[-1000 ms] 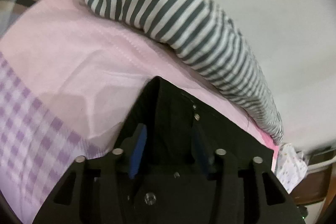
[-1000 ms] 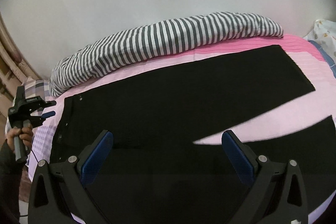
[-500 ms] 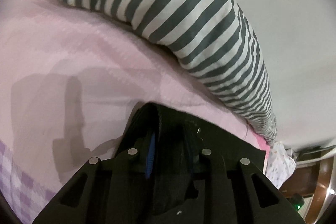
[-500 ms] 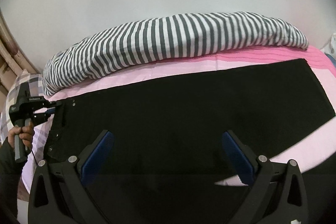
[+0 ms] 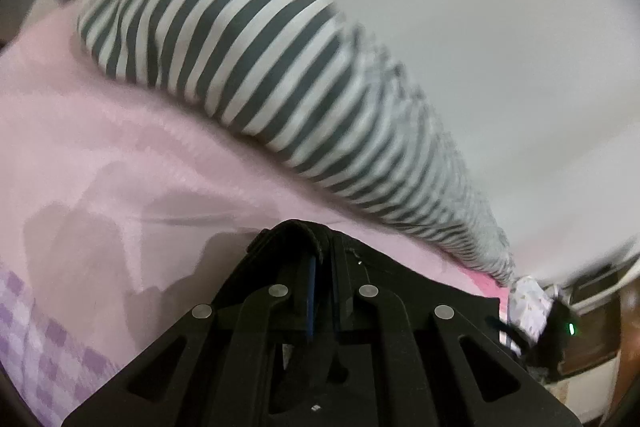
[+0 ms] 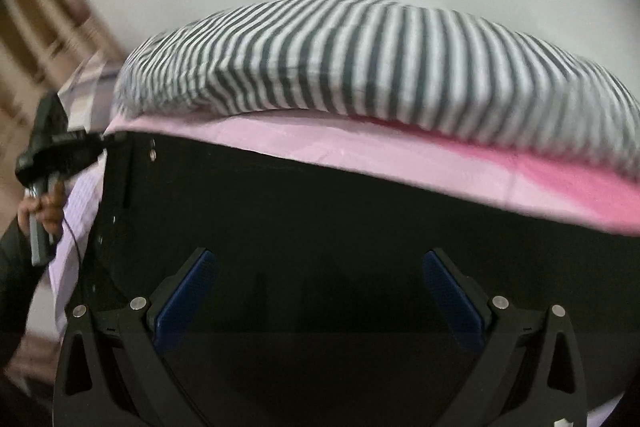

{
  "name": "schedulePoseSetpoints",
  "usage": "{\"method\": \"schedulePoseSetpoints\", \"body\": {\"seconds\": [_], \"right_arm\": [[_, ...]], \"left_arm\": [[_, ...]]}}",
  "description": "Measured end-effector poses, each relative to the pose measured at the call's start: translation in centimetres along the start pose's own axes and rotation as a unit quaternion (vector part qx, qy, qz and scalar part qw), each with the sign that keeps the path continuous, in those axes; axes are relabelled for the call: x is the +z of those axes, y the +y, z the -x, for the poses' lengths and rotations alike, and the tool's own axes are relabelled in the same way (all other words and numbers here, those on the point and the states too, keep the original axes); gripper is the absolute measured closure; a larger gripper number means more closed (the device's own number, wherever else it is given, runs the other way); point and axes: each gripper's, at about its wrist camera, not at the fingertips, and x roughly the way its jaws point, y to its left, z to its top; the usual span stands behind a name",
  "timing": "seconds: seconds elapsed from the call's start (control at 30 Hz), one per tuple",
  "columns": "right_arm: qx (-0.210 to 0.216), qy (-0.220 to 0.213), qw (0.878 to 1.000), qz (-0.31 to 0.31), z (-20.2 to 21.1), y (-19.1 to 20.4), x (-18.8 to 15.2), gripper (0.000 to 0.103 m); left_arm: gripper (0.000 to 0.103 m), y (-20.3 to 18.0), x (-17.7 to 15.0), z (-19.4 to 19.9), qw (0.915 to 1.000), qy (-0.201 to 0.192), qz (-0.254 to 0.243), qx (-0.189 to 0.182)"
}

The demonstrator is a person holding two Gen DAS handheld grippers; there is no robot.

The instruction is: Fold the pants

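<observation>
**Left gripper pinching waistband corner; right gripper spread over pants**

Pants (image 6: pixel 320 227): black, lying flat on the pink sheet (image 6: pixel 360 163), just in front of the striped bolster (image 6: pixel 380 63). Waist end points to the left of the bolster's length. Small metal studs show along the waistband edge.

Left gripper (image 5: pixel 322 267): fingers pressed together on a bunched fold of black waistband (image 5: pixel 296 231). A thin strip of blue pad (image 5: pixel 311 291) shows between fabric and finger; the other pad is hidden by cloth. The pinched fold stands up slightly from the sheet.

Right gripper (image 6: pixel 318 291): fingers spread wide, both blue pads (image 6: pixel 188 295) fully exposed, nothing between them. It hovers over the near part of the pants; whether the tips touch the fabric I cannot tell.

Writing: no brand, label or text is readable in either view; both are motion-blurred.

View differences:
- Right wrist view alone shows the full spread of the pants, the left hand (image 6: pixel 44 207) on its handle, and the left gripper (image 6: pixel 64 151) meeting the waistband corner at the bolster's left end. A wooden frame (image 6: pixel 48 27) sits left of the bolster.
- Left wrist view alone shows purple checked cloth (image 5: pixel 44 339) on the side of the sheet away from the bolster, a patterned white cloth (image 5: pixel 528 303) past the bolster's far end, and a green light (image 5: pixel 571 327) on a dark, blurred object beside it.
</observation>
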Motion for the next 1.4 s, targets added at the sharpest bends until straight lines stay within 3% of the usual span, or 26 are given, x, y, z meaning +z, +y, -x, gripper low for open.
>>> {"method": "schedulePoseSetpoints", "body": {"seconds": [0.17, 0.23, 0.57, 0.67, 0.87, 1.1, 1.13, 1.23, 1.4], "right_arm": [[0.050, 0.036, 0.995, 0.081, -1.9, -0.1, 3.9, 0.001], [0.072, 0.056, 0.989, 0.118, -2.7, 0.4, 5.1, 0.009], [0.155, 0.186, 0.937, 0.251, -8.0, 2.7, 7.6, 0.028], [0.162, 0.223, 0.928, 0.252, -9.1, 1.5, 7.3, 0.043], [0.126, 0.247, 0.930, 0.240, -8.8, -1.7, 6.1, 0.052], [0.071, 0.239, 0.944, 0.215, -7.4, -4.9, 4.7, 0.076], [0.058, 0.234, 0.946, 0.216, -7.1, -4.9, 4.4, 0.083], [0.016, 0.202, 0.952, 0.228, -5.6, -3.4, 3.6, 0.090], [-0.067, 0.138, 0.959, 0.237, -2.1, 0.3, 1.3, 0.093]], "left_arm": [[0.097, -2.7, -1.5, 3.2, 0.9984, -0.042, -0.026, -0.027], [0.097, -3.2, -1.7, 4.1, 0.9977, -0.052, -0.029, -0.032], [0.097, -4.1, -2.6, 7.2, 0.9960, -0.074, -0.032, -0.039], [0.097, -4.3, -2.8, 7.2, 0.9962, -0.074, -0.032, -0.032], [0.097, -4.4, -2.4, 6.8, 0.9967, -0.072, -0.030, -0.018], [0.097, -4.5, -2.2, 6.4, 0.9970, -0.071, -0.027, -0.012], [0.097, -4.6, -2.2, 6.4, 0.9970, -0.071, -0.028, -0.011], [0.097, -4.8, -2.2, 6.3, 0.9968, -0.070, -0.039, 0.001], [0.097, -5.1, -2.5, 7.0, 0.9958, -0.071, -0.057, 0.012]]}}
